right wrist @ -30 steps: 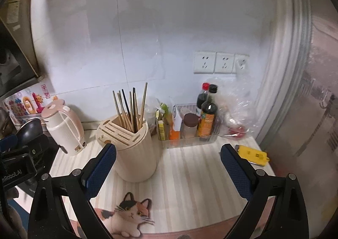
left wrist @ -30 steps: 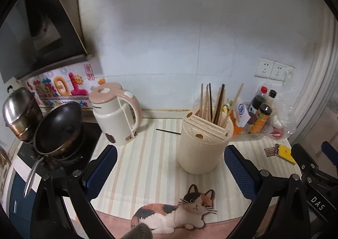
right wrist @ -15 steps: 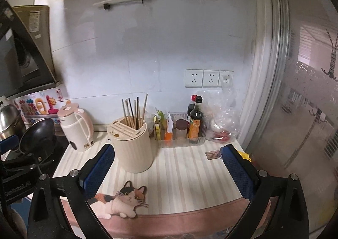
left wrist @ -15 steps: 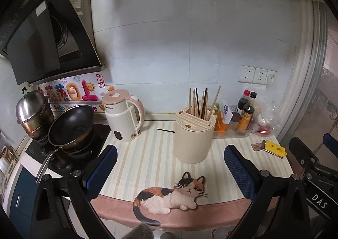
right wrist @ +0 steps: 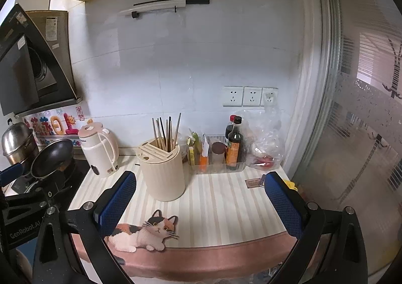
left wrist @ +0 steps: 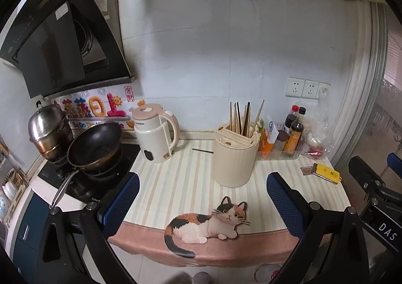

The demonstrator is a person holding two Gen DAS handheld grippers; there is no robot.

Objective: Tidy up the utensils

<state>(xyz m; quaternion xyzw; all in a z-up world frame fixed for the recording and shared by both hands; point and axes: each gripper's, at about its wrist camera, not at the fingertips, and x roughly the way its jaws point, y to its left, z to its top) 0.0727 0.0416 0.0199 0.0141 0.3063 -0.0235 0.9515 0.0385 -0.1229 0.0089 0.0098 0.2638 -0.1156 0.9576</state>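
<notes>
both the left gripper (left wrist: 202, 193) and right gripper (right wrist: 199, 192) gape wide and empty; reaching ahead for the lone chopstick (left wrist: 202, 150) beyond the holder (left wrist: 235, 155) risks toppling it.

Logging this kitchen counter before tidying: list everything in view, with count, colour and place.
chopsticks: several, wooden and dark, upright in holder
loose chopstick: one, dark, flat behind holder
utensil holder: one, cream, counter centre
kettle: one, cream-pink, left of holder
pans: two, dark, stove
steel pot: one, behind pans
condiment tray: one, clear, right of holder
yellow object: one, counter right
left gripper: open, empty
right gripper: open, empty
</notes>
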